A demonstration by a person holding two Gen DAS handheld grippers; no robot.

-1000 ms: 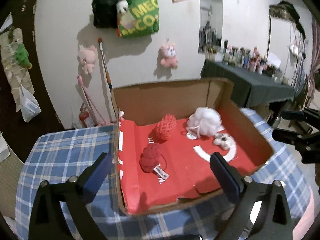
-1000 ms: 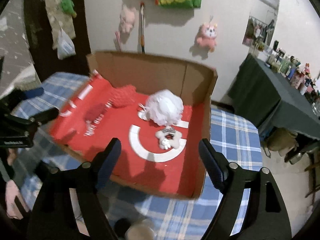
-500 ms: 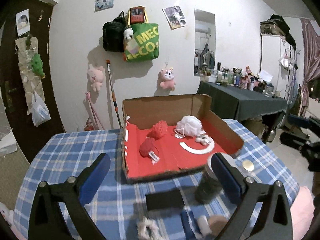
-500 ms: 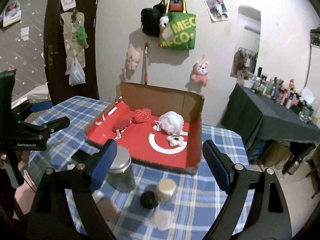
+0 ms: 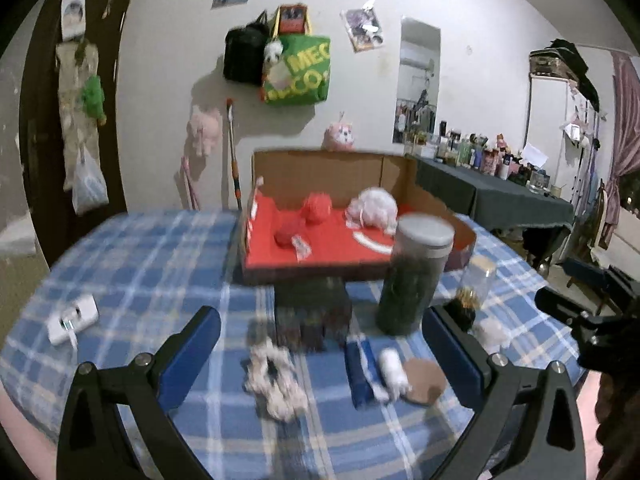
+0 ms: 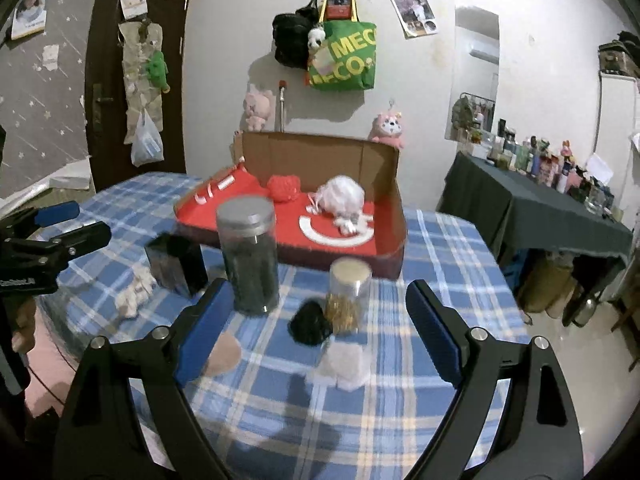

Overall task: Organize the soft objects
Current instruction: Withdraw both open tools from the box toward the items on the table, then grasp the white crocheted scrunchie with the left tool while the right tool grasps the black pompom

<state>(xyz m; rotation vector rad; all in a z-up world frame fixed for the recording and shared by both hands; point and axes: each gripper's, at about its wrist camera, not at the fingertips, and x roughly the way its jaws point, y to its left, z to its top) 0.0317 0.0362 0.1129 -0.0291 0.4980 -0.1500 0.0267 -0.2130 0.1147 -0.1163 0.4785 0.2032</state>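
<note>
A cardboard box with a red floor holds a red knitted ball, a dark red soft toy, a white mesh puff and a small white plush. On the checked cloth lie a white fluffy toy, a black pom, a pale pink soft piece and a white roll. My left gripper is open above the white fluffy toy. My right gripper is open above the black pom.
A tall dark jar with a grey lid, a small glass jar, a black box, a blue flat item, a brown disc and a white device sit on the table.
Both grippers have pulled back from over the box and dropped lower, so the near table with its jars and loose soft items has come into view. Both stay open.
</note>
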